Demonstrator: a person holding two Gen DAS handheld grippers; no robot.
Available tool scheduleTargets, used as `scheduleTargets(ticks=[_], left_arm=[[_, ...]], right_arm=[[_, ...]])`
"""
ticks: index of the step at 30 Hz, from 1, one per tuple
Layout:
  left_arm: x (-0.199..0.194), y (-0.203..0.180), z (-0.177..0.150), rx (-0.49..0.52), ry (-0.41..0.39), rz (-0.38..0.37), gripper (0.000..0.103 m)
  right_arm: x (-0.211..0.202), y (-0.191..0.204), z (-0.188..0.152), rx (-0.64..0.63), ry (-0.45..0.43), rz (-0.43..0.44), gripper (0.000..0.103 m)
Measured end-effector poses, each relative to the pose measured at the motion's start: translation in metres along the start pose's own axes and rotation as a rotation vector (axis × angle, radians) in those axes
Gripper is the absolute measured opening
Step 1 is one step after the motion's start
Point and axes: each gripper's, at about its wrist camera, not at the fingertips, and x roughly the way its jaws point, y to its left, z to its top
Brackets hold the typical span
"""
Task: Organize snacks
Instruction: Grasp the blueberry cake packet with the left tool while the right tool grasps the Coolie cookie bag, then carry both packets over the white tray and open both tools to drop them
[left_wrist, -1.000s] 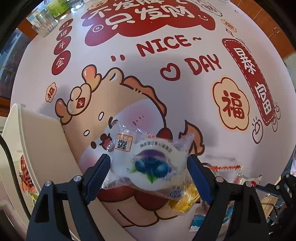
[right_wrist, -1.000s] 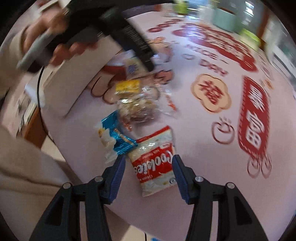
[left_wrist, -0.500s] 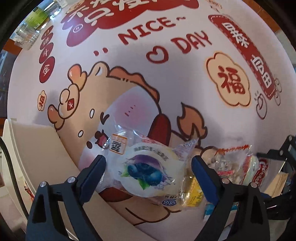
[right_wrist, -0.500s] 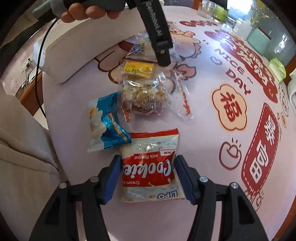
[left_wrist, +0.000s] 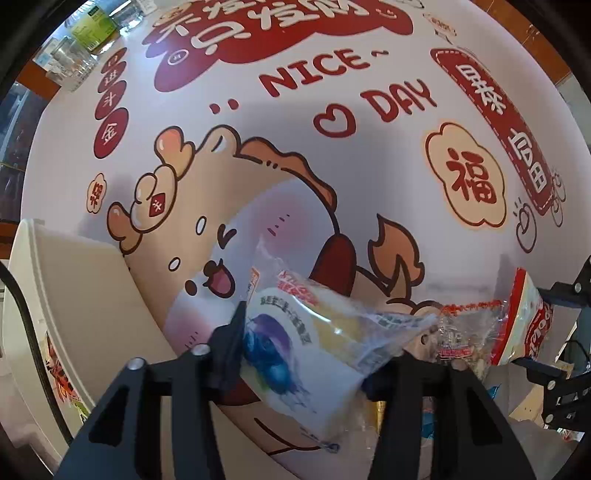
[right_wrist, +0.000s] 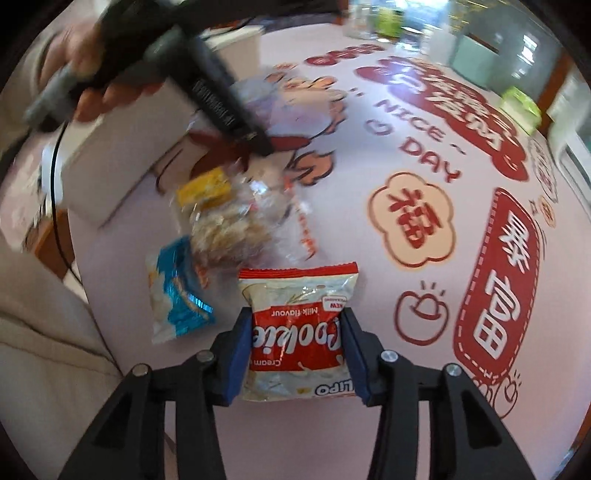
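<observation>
Right up close in the right wrist view, the right gripper (right_wrist: 293, 339) has its blue pads pressed against both edges of the red-and-white cookie packet (right_wrist: 297, 332); jaws narrowed onto it, the packet square between the fingers, its lower end running back under them. Whether it is off the tablecloth (right_wrist: 369, 240) I cannot tell. Just left of it, the blue snack packet (right_wrist: 177, 291) lies flat on the cloth. Just beyond, the clear bag of pale biscuits (right_wrist: 232, 229) touches the cookie packet's top edge, with a yellow packet (right_wrist: 205, 188) at its far side. Farther on, blurred, the left gripper (right_wrist: 258, 142) reaches in from the upper left, gripped by a hand (right_wrist: 85, 70), with the cream-coloured box (right_wrist: 122, 147) below it.

Over to the left wrist view: the left gripper (left_wrist: 303, 343) is clamped on the blueberry pastry packet (left_wrist: 295, 343), which sits tilted and crumpled between the fingers, its clear wrapper tail flaring right. The left fingertip (left_wrist: 234, 332) is dug into the wrapper; the right one is hidden behind it. The cream box wall (left_wrist: 74, 295) stands at the left. Far beyond, glass jars (left_wrist: 70, 66) stand at the table edge.
</observation>
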Motion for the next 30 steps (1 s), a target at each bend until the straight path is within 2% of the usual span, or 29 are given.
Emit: scheduleTargets(ticks=[2, 12, 14, 18, 23, 30], left_arm=[[-0.01, 0.002, -0.001, -0.015, -0.022, -0.017, 0.041], [-0.083, 0.01, -0.015, -0.033, -0.177, -0.082, 0.04], [-0.105, 0.007, -0.027, -0.028, -0.22, -0.086, 0.04], [-0.123, -0.004, -0.04, -0.03, -0.282, -0.1, 0.04], [-0.145, 0.016, -0.066, -0.066, -0.332, -0.123, 0.04], [-0.163, 0.048, -0.112, -0.164, -0.389, -0.096, 0.04]], right_arm=[[-0.004, -0.003, 0.003, 0.038, -0.02, -0.009, 0.046], [-0.036, 0.006, 0.023, 0.136, -0.123, -0.023, 0.046], [-0.044, 0.009, 0.026, 0.148, -0.142, -0.024, 0.046], [-0.059, 0.016, 0.037, 0.175, -0.184, -0.015, 0.046], [-0.072, 0.033, 0.051, 0.186, -0.216, -0.019, 0.046], [-0.085, 0.073, 0.078, 0.15, -0.259, -0.005, 0.046]])
